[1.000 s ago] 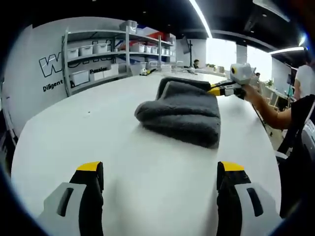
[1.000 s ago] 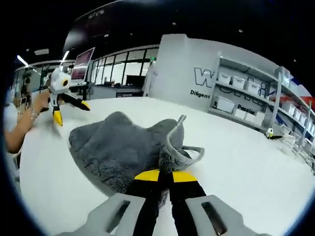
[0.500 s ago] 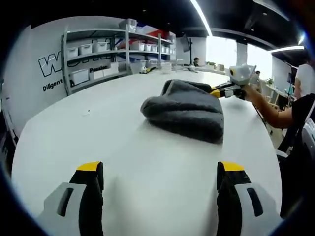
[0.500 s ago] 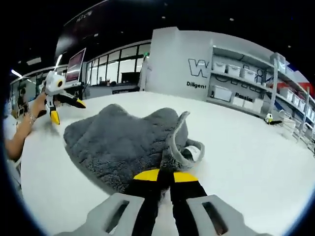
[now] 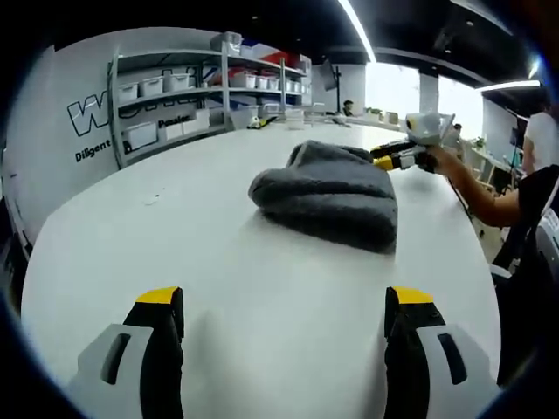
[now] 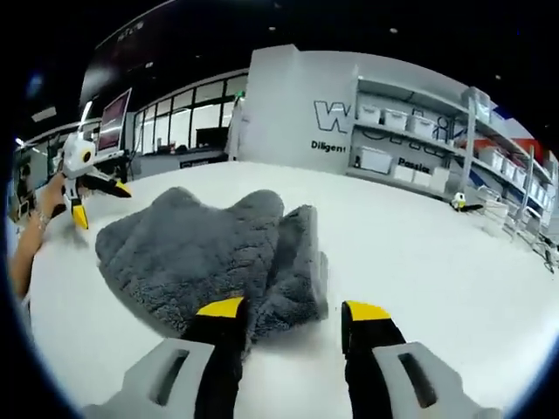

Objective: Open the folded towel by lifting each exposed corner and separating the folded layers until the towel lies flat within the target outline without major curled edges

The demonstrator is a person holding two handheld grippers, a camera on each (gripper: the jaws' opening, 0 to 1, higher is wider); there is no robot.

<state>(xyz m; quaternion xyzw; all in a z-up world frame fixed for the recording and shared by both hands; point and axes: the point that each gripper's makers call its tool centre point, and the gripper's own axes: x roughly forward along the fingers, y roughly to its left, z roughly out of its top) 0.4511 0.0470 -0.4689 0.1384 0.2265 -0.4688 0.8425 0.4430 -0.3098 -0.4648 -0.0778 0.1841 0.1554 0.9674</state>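
On white table [image 5: 175, 227], folded grey towel [image 6: 218, 253], wall lettering "Diligent" [image 5: 93, 152]

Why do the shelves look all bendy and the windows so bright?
Left gripper view: the fisheye lens bows the shelves; the windows are washed out white. Right gripper view: the shelves lean; the towel looks sharp.

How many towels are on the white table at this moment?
1. A single grey towel lies folded on the white table, just ahead of the right gripper and farther out from the left gripper. Layers underneath may be hidden.
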